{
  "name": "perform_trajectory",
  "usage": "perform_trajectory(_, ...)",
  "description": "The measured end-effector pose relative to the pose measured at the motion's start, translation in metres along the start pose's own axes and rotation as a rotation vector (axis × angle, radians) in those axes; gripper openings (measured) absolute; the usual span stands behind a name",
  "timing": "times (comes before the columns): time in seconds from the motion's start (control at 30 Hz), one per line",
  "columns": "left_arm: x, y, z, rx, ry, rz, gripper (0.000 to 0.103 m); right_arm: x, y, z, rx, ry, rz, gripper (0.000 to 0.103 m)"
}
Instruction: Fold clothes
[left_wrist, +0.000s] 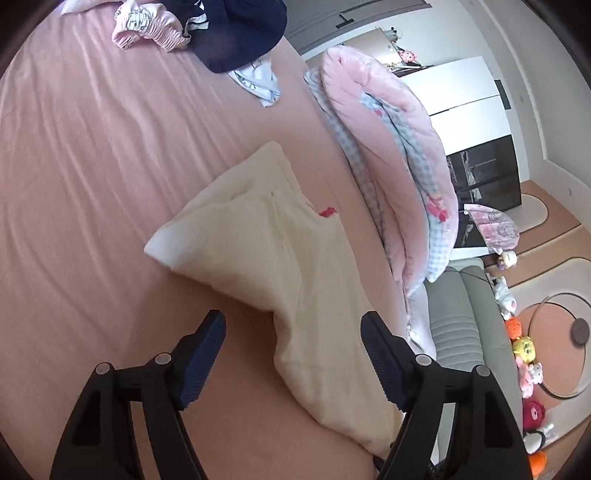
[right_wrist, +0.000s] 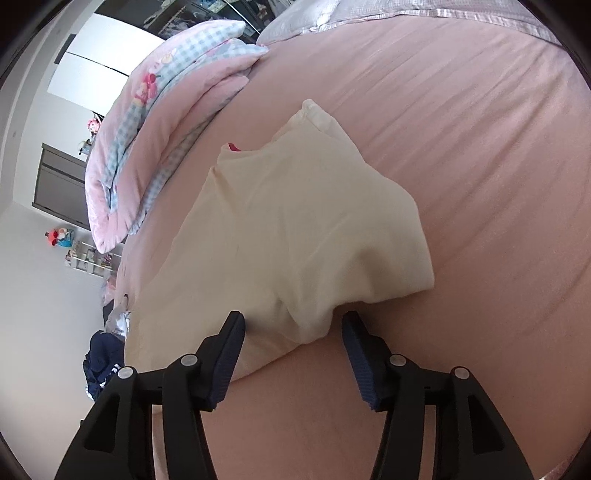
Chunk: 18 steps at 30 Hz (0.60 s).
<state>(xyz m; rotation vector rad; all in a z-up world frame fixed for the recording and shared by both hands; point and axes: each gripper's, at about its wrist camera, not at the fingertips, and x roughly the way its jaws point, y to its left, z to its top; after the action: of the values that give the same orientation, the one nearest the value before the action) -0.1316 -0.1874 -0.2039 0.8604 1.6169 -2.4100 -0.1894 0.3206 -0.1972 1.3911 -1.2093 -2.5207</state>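
A cream garment lies folded on the pink bed sheet, with a bit of red print showing at its far edge. My left gripper is open, and a corner of the garment lies between its blue pads without being pressed. In the right wrist view the same cream garment fills the middle. Its near edge bulges up between the fingers of my right gripper, which is open too, with its pads apart from the cloth.
A pile of unfolded clothes, pink, dark navy and white, sits at the far end of the bed. A rolled pink and blue checked quilt lies along the bed's edge. Plush toys line the floor beside a grey bench.
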Motion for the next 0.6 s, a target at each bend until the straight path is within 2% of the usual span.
perform_trajectory(0.1, 0.025, 0.01, 0.013, -0.094, 0.005, 0.028, 0.071, 0.013, -0.001, 0.006, 0.029, -0.054, -0.01, 0.054)
perform_trajectory(0.13, 0.03, 0.01, 0.016, -0.098, -0.007, 0.04, 0.067, 0.016, -0.001, 0.01, 0.035, -0.064, -0.009, 0.049)
perform_trajectory(0.17, 0.034, 0.008, 0.019, -0.074, -0.02, 0.053, 0.043, 0.019, 0.0, 0.015, 0.039, -0.074, -0.008, 0.031)
perform_trajectory(0.2, 0.038, 0.005, 0.023, -0.049, -0.024, 0.072, 0.01, 0.024, 0.001, 0.022, 0.033, -0.071, -0.008, 0.026)
perform_trajectory(0.27, 0.042, -0.004, 0.026, 0.014, 0.002, 0.132, 0.007, 0.034, 0.003, 0.035, 0.018, -0.064, -0.009, 0.014)
perform_trajectory(0.33, 0.029, -0.022, 0.025, 0.109, -0.016, 0.138, 0.007, 0.034, 0.005, 0.046, 0.011, -0.061, 0.006, 0.012)
perform_trajectory(0.43, 0.004, -0.05, 0.017, 0.242, -0.019, 0.14, 0.006, 0.014, 0.021, 0.05, -0.067, -0.106, 0.007, 0.009)
perform_trajectory(0.5, -0.015, -0.05, 0.006, 0.26, 0.002, 0.142, 0.006, -0.002, 0.029, 0.05, -0.103, -0.129, 0.008, 0.008)
perform_trajectory(0.6, -0.041, -0.04, -0.01, 0.245, 0.047, 0.144, 0.006, -0.026, 0.019, 0.045, -0.023, -0.116, 0.051, 0.008)
